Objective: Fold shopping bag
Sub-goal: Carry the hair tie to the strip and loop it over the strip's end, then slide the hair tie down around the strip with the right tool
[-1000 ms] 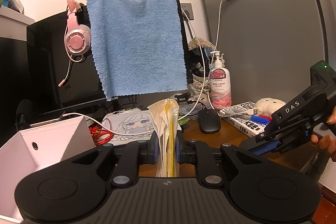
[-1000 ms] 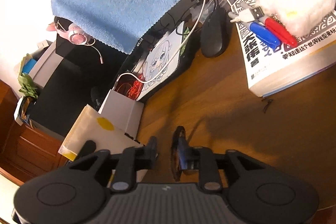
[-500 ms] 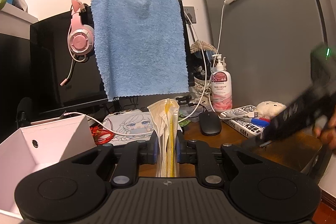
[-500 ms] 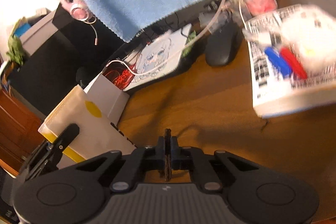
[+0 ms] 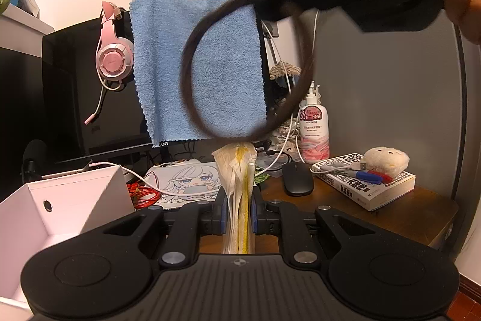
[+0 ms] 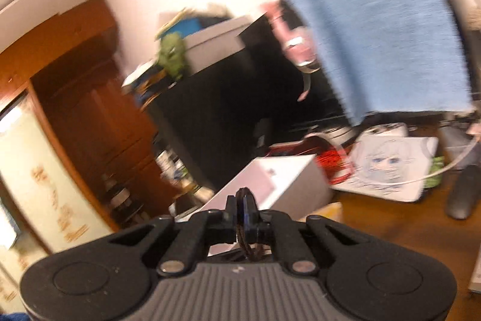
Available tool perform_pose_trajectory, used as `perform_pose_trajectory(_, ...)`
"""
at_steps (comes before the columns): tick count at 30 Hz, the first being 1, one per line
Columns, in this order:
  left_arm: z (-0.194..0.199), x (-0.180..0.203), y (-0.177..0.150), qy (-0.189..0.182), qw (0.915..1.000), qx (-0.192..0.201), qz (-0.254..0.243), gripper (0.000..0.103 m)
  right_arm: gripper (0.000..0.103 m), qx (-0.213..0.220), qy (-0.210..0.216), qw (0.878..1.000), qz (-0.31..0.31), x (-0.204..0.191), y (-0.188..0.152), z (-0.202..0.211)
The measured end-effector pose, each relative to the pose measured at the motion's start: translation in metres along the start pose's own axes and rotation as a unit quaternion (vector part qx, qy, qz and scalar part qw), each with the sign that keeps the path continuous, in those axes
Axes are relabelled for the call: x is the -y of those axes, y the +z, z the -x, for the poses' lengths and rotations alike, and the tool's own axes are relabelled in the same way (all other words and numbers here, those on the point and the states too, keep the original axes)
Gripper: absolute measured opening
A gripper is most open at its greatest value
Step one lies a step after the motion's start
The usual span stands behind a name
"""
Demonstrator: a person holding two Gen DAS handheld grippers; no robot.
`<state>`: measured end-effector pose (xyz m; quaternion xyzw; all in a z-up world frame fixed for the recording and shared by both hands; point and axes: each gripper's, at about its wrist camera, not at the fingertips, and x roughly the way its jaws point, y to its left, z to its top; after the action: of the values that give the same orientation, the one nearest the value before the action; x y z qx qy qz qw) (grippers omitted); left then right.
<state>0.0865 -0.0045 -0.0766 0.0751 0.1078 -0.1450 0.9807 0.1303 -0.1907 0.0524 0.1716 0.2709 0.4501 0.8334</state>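
Shopping bag (image 5: 238,194): folded to a narrow upright bundle, cream with a yellow stripe, standing between the left fingers above the desk's near edge.
Left gripper (image 5: 238,215): jaws narrow, clamped on the bag from both sides.
Right gripper (image 6: 245,218): jaws closed on one dark brown elastic band (image 5: 192,59); its pinched part shows between the pads in the right wrist view.
Band position: the loop hangs open just above the bag's top, in front of the blue towel (image 5: 198,65).
Hand (image 5: 463,2): at upper right in the left view, wrapped around the right gripper's handle, gripper angled down-left.
Open room: bare wood desk (image 5: 415,212) right of the bag; its right edge is close.
Edges: one white box (image 5: 60,209) just left of the bag.
Count: one mouse (image 5: 297,178), one book (image 5: 366,185), one lotion bottle (image 5: 314,128).
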Motion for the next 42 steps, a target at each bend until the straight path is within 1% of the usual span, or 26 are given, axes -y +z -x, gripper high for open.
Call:
perform_pose_trajectory(4,0.002,-0.002,-0.002,-0.001,1.0,0.001,0.003,0.014,0.003,-0.048,-0.037,0.998,0.035,-0.007,0.003,-0.024)
perform_pose_trajectory(9,0.003,-0.006,-0.003,-0.002,0.9999,0.002,0.01,0.014,0.003,-0.081,-0.095,0.989,0.079,-0.007,0.002,-0.044)
perform_pose_trajectory(14,0.004,-0.006,-0.004,-0.001,0.9999,0.004,0.011,0.014,0.003,-0.099,-0.144,0.976,0.129,-0.012,0.002,-0.063)
perform_pose_trajectory(21,0.007,-0.007,-0.007,0.005,0.9998,0.008,0.018,0.011,0.003,-0.118,-0.202,0.952,0.195,-0.018,0.001,-0.083)
perform_pose_trajectory(27,0.011,-0.007,-0.012,0.003,0.9998,0.015,0.015,0.01,0.003,-0.121,-0.228,0.947,0.193,-0.003,0.007,-0.09)
perform_pose_trajectory(33,0.014,-0.008,-0.016,0.002,0.9998,0.018,0.013,0.008,0.002,-0.125,-0.232,0.946,0.191,0.009,0.008,-0.1)
perform_pose_trajectory(35,0.015,-0.007,-0.017,0.003,0.9998,0.019,0.007,0.008,0.002,-0.123,-0.229,0.948,0.183,0.012,0.011,-0.102)
perform_pose_trajectory(38,0.016,-0.007,-0.018,0.005,0.9997,0.02,0.008,0.008,0.002,-0.126,-0.23,0.948,0.179,0.015,0.015,-0.107)
perform_pose_trajectory(40,0.016,-0.009,-0.018,0.008,0.9997,0.02,0.012,0.008,0.002,-0.133,-0.229,0.949,0.17,0.021,0.018,-0.113)
perform_pose_trajectory(42,0.016,-0.011,-0.018,0.009,0.9996,0.019,0.017,0.008,0.002,-0.145,-0.219,0.953,0.152,0.029,0.019,-0.118)
